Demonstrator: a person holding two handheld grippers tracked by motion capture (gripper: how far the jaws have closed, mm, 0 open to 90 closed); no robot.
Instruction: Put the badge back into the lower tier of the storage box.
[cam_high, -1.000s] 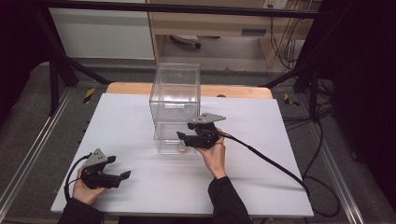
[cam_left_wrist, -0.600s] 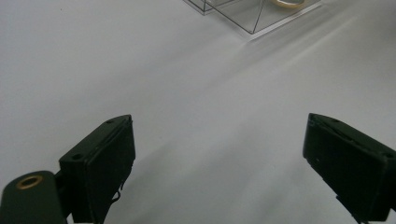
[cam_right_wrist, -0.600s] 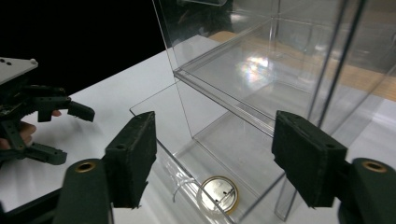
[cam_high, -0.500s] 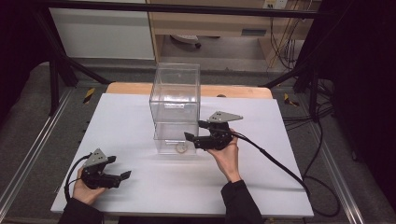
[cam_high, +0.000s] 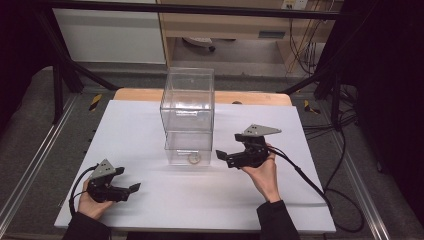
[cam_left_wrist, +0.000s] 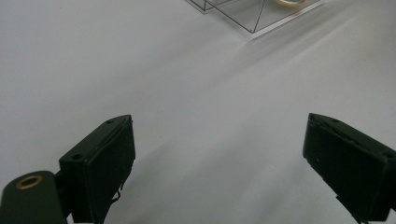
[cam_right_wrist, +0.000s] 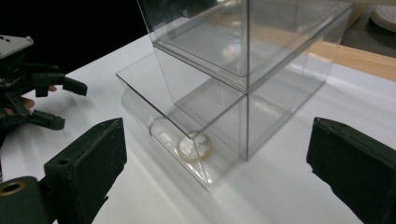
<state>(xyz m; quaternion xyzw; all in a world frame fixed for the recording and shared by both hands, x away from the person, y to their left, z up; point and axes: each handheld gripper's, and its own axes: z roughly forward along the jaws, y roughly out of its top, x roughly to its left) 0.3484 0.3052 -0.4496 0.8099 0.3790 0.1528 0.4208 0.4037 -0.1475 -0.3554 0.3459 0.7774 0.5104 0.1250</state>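
Since a second earlier, the right gripper (cam_high: 226, 157) had drawn back from the front of the clear drawer unit (cam_high: 188, 112) toward the person's right, while the left gripper (cam_high: 131, 190) stayed low at the near left of the tabletop (cam_high: 135, 125).

That unit was a tall see-through plastic box of two stacked compartments, standing near the middle of the white tabletop. Its lower drawer (cam_right_wrist: 159, 119) was slid partly out toward the person, and a small pale ring (cam_right_wrist: 194, 145) lay flat inside it near the front wall.

Bare white surface spread wide on both sides of the unit and along the near edge.

Both grippers' fingers (cam_right_wrist: 91, 161) were spread wide and held nothing. The right ones hung just beside the drawer's right front corner, not touching it; the left ones (cam_left_wrist: 100, 161) hovered over bare tabletop, well apart from the unit.
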